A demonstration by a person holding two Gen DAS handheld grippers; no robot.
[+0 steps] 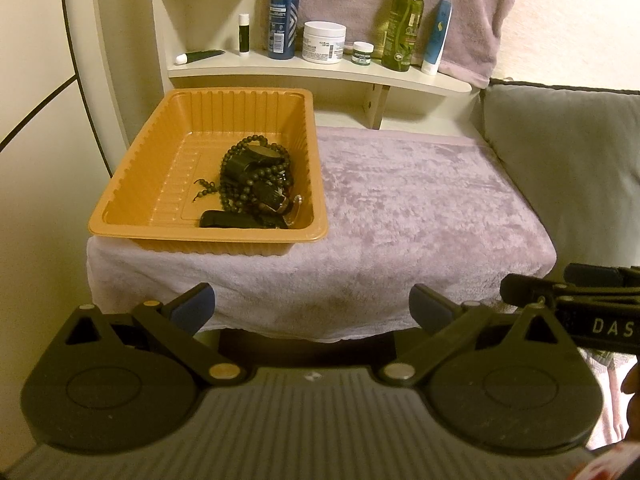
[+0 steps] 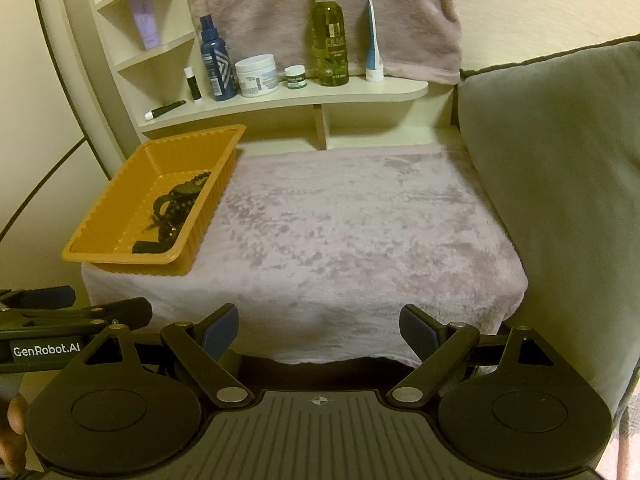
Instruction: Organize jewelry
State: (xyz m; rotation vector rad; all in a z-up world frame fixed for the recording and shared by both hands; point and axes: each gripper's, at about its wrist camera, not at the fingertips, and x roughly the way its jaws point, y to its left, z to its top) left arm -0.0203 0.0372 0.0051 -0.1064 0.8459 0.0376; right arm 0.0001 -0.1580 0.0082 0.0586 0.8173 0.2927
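2 empty grippers, left gripper (image 1: 312, 306) and right gripper (image 2: 320, 330), hang spread wide before the towel (image 1: 420, 208); dark beads (image 1: 250, 176) lie gathered in an orange tray (image 1: 116, 204), apparently to keep them together.

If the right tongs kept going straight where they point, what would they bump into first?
Probably the bare pink towel. The open right tongs aim at its middle, well clear of the orange tray.

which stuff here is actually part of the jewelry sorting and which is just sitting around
Part of the job:
- orange tray
- dark bead strands piled in the tray
- black watch on the pile
- left gripper and right gripper, both open and empty

Just lying about:
- blue spray bottle
- white jar
- green olive bottle
- grey cushion
- pink towel under the tray
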